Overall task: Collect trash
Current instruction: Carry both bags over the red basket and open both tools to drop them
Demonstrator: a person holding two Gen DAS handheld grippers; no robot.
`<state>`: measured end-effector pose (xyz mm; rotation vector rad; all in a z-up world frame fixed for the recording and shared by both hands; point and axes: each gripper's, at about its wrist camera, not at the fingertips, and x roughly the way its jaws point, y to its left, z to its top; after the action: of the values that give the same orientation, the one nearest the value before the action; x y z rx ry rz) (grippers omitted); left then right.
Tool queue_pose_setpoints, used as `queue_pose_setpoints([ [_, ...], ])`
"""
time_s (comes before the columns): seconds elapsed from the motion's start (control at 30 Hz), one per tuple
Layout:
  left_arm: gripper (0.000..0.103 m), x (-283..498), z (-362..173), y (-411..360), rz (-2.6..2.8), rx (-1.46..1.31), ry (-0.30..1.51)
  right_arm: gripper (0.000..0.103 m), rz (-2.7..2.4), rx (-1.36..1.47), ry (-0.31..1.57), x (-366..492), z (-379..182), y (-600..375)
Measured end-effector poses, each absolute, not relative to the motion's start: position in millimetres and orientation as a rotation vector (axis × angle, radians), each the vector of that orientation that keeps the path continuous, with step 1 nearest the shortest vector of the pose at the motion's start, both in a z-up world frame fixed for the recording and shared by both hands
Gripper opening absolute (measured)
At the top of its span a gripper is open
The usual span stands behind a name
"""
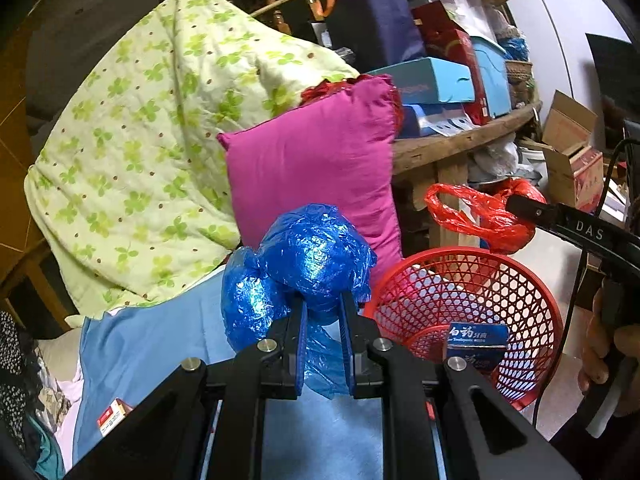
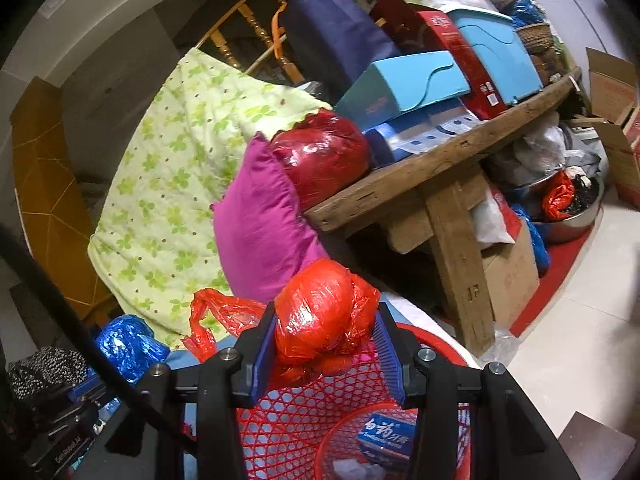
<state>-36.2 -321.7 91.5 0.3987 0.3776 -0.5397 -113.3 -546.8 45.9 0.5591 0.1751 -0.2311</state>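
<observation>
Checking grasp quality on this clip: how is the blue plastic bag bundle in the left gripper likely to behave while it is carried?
The blue plastic bag bundle looks crumpled and thin, so it is probably very light and squashes easily. The left gripper pinches only a loose fold, so the bulk may flop or sway. The glossy film could slip through the pads if tugged.

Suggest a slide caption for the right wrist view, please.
Right gripper holds a crumpled red bag above the red basket.

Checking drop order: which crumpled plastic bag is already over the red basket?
The red plastic bag, gripped by the right gripper, is above the red mesh basket. The blue plastic bag in the left gripper hangs beside it, over blue cloth.
</observation>
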Motion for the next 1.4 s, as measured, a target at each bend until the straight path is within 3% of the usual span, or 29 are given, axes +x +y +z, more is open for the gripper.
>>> queue_pose_setpoints([
  [0.7, 0.018, -17.9, 50.5, -371.0, -0.757, 0.337, 0.551, 0.051, -0.283, 0.710, 0.286, -102.7, 18.7, -580.7],
  [0.83, 0.020, -8.4, 42.3, -368.8, -0.816, 0.274, 0.607, 0.059, -0.255, 0.754, 0.314, -98.0, 13.3, -584.5],
  [0.87, 0.026, -6.3, 40.5, -368.0, -0.825, 0.265, 0.617, 0.059, -0.245, 0.766, 0.321, -96.0, 11.9, -584.9],
  [0.9, 0.044, -5.0, 39.4, -367.0, -0.834, 0.258, 0.624, 0.060, -0.237, 0.774, 0.332, -93.7, 10.4, -584.9],
  [0.97, 0.063, -4.5, 39.4, -360.9, -0.828, 0.237, 0.613, 0.063, -0.220, 0.780, 0.345, -89.8, 9.4, -582.9],
  [1.4, 0.069, -4.1, 55.6, -286.8, -0.548, 0.295, 0.518, 0.064, -0.126, 0.707, 0.279, -68.1, 29.6, -538.6],
])
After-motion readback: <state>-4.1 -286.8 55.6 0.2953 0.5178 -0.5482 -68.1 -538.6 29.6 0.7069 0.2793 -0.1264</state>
